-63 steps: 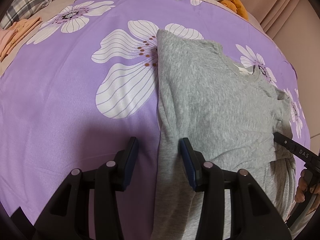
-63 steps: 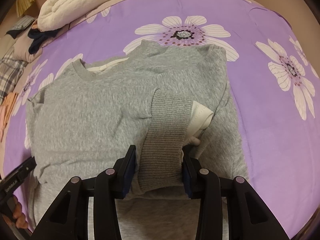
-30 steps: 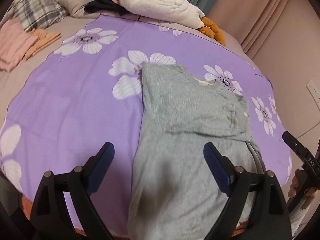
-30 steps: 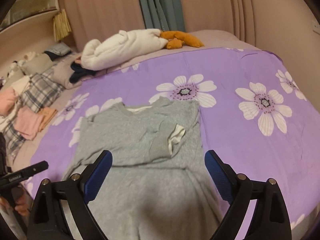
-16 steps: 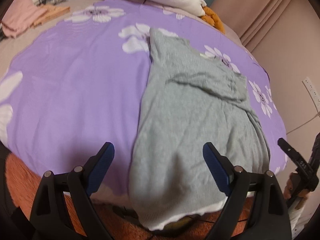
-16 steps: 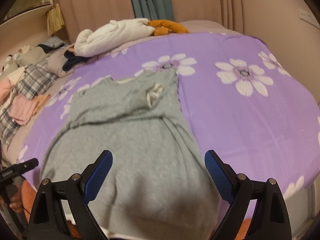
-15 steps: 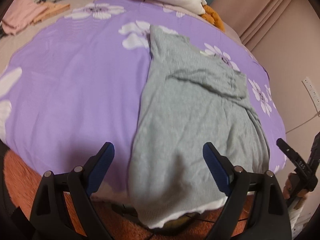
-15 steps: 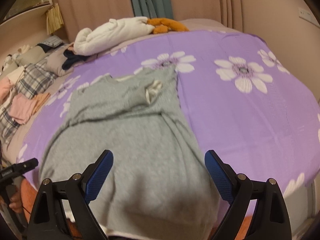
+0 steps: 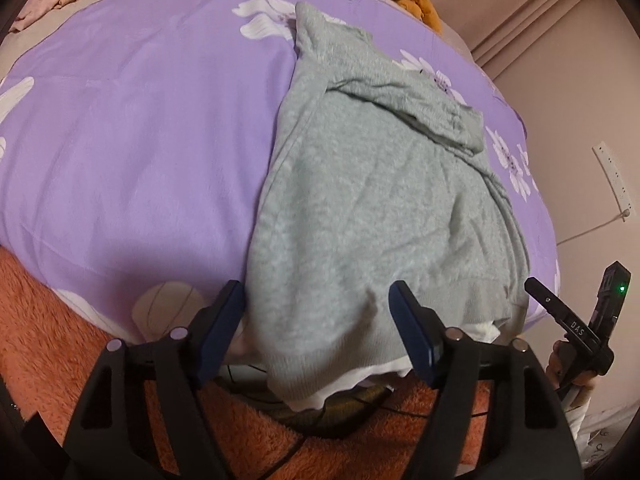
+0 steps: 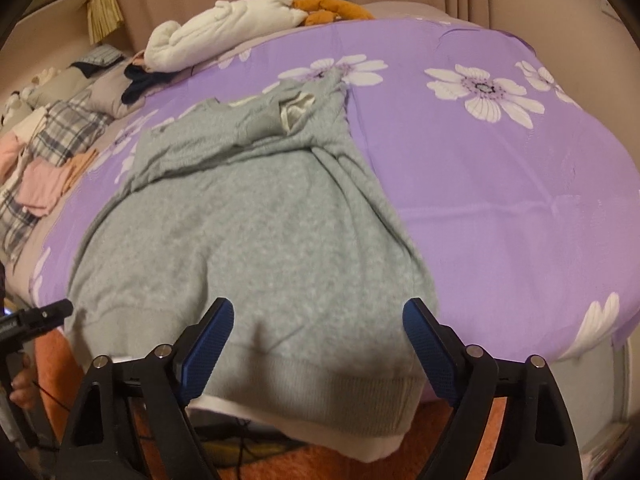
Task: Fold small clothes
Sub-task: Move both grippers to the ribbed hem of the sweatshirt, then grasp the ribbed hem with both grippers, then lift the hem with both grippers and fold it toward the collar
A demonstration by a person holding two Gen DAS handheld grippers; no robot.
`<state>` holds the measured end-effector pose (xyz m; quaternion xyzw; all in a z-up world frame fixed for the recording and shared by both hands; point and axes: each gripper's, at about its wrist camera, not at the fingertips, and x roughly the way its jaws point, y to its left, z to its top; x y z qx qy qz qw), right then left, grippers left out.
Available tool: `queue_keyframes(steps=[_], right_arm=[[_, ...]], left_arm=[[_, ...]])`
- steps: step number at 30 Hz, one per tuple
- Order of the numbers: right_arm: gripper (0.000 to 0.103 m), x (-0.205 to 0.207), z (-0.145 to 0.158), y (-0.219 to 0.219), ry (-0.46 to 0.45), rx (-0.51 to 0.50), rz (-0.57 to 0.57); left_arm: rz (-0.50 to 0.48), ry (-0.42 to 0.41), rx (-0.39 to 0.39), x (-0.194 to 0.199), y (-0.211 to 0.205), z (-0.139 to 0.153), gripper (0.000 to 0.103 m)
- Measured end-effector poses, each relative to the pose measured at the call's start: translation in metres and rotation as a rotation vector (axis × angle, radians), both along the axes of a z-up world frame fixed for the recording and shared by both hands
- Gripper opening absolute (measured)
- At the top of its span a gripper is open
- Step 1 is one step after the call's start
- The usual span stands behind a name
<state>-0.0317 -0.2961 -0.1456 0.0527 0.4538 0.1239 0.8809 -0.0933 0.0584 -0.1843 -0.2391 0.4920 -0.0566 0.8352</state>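
Both grippers hang over the near edge of the bed with their jaws spread wide and nothing between them: the left gripper [image 9: 318, 326] sits low above the sweater's hem near its left corner, its 2 blue-padded fingers [image 9: 224, 320] straddling the ribbed band without touching it, and the right gripper [image 10: 318, 346] hovers above the same hem toward the right corner, equally clear of the cloth. Going from left to right, a folded pink and orange pile [image 10: 44, 182] and a plaid garment [image 10: 66, 130] lie on the beige cover at the far left, then comes the purple floral sheet [image 9: 140, 140], and on it the grey sweater [image 9: 372, 208] lies flat with its collar toward the far side. Its sleeves are folded in across the chest, and 1 cuff [image 10: 296, 114] shows a white lining. The hem [image 10: 320, 396] with a white under-layer droops over the bed edge above an orange fuzzy rug [image 9: 44, 332]. At the head of the bed a white bundle [image 10: 224, 28] rests beside an orange plush item [image 10: 332, 8]. Farther right, the sheet's white flowers [image 10: 486, 90] spread toward the beige wall [image 9: 560, 92]
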Motion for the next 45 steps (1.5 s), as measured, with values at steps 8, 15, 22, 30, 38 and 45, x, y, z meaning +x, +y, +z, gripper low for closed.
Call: queue_keyframes(steps=[8, 15, 22, 30, 38, 45], right_arm=[[0.078, -0.003, -0.015, -0.008, 0.056, -0.046, -0.039], [0.078, -0.007, -0.020, -0.017, 0.091, -0.076, -0.064], [0.058, -0.010, -0.030, -0.020, 0.131, -0.020, -0.063], [0.022, -0.005, -0.004, -0.018, 0.112, 0.139, 0.027], [0.022, 0.040, 0.028, -0.028, 0.047, 0.330, -0.003], [0.022, 0.093, 0.008, -0.016, 0.108, 0.319, -0.082]], left_arm=[[-0.016, 0.031, 0.000, -0.008, -0.006, -0.007, 0.073], [-0.033, 0.067, -0.016, -0.008, -0.010, -0.018, 0.062], [-0.060, 0.050, -0.012, -0.011, -0.012, -0.017, 0.034], [-0.071, -0.067, -0.141, -0.004, -0.005, 0.029, 0.017], [0.003, -0.170, -0.239, 0.052, 0.017, 0.055, 0.016], [0.075, -0.057, -0.209, 0.114, 0.020, 0.029, 0.019]])
